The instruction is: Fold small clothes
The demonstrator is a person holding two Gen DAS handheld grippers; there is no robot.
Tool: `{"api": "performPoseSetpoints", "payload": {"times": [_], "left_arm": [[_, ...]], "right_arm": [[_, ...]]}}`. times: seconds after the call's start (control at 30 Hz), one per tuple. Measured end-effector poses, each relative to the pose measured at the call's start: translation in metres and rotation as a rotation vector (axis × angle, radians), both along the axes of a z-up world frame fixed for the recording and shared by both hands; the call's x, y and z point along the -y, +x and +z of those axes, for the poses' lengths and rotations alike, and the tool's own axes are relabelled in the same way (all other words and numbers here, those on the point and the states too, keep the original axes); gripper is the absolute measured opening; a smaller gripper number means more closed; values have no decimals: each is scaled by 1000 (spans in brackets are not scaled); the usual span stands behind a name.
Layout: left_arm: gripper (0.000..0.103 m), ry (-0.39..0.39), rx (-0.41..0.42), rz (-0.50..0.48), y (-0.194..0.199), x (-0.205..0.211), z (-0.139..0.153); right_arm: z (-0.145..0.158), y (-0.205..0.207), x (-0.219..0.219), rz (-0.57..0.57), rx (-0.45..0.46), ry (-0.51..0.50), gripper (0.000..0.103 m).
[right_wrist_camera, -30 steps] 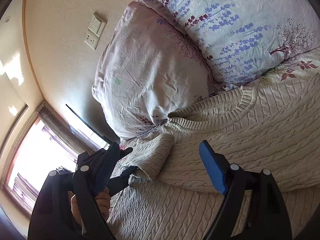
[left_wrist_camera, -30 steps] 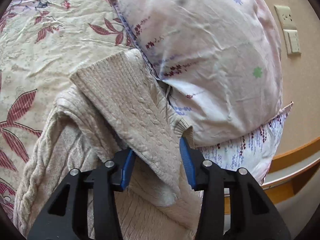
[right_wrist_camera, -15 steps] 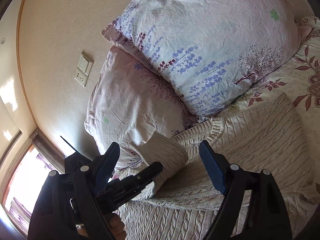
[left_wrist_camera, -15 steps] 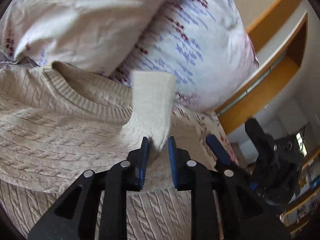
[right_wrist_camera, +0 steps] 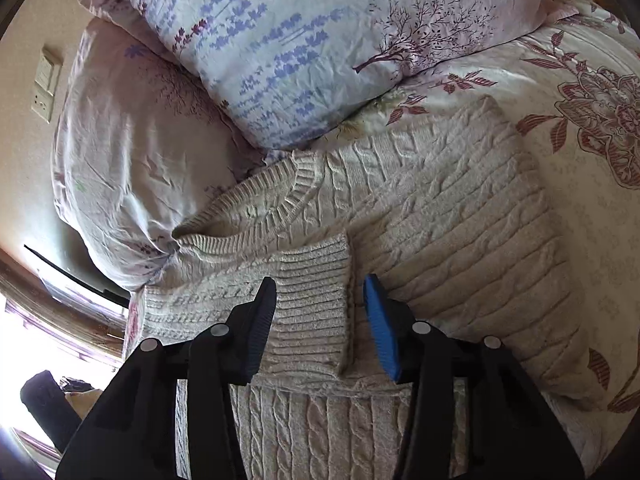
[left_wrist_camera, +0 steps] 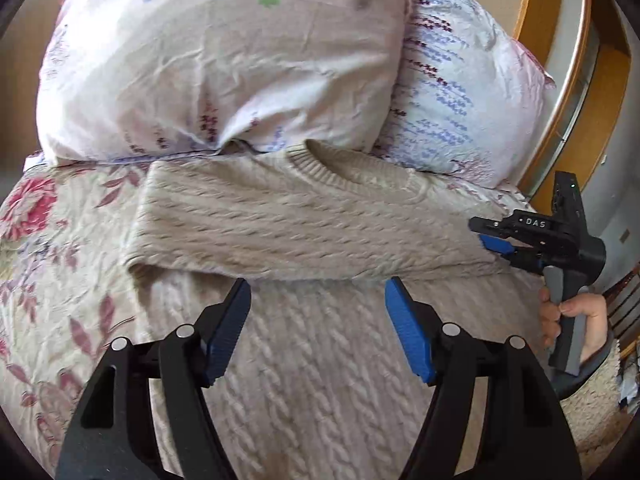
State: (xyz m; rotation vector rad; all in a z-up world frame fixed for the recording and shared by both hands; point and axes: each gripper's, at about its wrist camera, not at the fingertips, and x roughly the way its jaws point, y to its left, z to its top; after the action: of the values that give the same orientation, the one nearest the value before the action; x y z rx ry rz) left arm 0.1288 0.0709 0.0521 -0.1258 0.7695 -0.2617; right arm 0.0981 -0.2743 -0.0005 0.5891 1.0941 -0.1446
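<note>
Plainly, a cream cable-knit sweater (left_wrist_camera: 304, 216) lies flat on the bed, on a floral bedspread (left_wrist_camera: 52, 248), with its ribbed neckline (left_wrist_camera: 352, 172) pointing toward the two pillows and touching them. Its body runs away from the pillows toward the cameras, so the long axis goes from the headboard end down the bed. One sleeve is folded across the chest, lying crosswise to that axis; in the right wrist view its ribbed cuff (right_wrist_camera: 316, 308) rests on top of the knit just below the neckline.

The left gripper (left_wrist_camera: 318, 320) hangs over the sweater's body just below the folded sleeve's edge; its fingers are apart and opening, with nothing between them, only the knit beneath. The right gripper (right_wrist_camera: 320, 320) points down at the cuff; its fingers are closing with the cuff between them, and the blue pad on the right side is clear of the fabric, while the dark finger on the left sits right at the cuff's edge. In the left wrist view the right gripper shows at the sweater's far edge, held by a hand (left_wrist_camera: 576, 320).

A pinkish pillow (left_wrist_camera: 224, 56) leans beside a pillow with a blue sprig print (left_wrist_camera: 468, 92), and a wall socket (right_wrist_camera: 46, 84) shows on the wall beyond them
</note>
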Motion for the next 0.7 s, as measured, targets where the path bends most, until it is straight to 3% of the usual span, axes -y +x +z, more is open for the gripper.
{"api": "performPoseSetpoints", "payload": {"times": [0.1, 0.13, 0.23, 0.43, 0.5, 0.67, 0.7], "left_arm": [[69, -2, -44, 75, -12, -32, -8], [69, -11, -59, 93, -15, -41, -11], [69, 4, -81, 116, -21, -55, -18], [69, 36, -142, 125, -23, -61, -35], [69, 47, -126, 117, -25, -59, -36], [69, 44, -107, 105, -29, -59, -36], [68, 30, -107, 106, -30, -61, -36]], "right_arm": [[-3, 0, -9, 33, -20, -49, 34], [-3, 0, -10, 39, -23, -59, 26], [-6, -1, -12, 60, -20, -27, 11], [33, 0, -23, 47, 96, -188, 8], [41, -1, -16, 5, 85, -264, 8], [18, 1, 8, -9, -57, -195, 9], [21, -5, 13, -26, -47, -165, 15]]}}
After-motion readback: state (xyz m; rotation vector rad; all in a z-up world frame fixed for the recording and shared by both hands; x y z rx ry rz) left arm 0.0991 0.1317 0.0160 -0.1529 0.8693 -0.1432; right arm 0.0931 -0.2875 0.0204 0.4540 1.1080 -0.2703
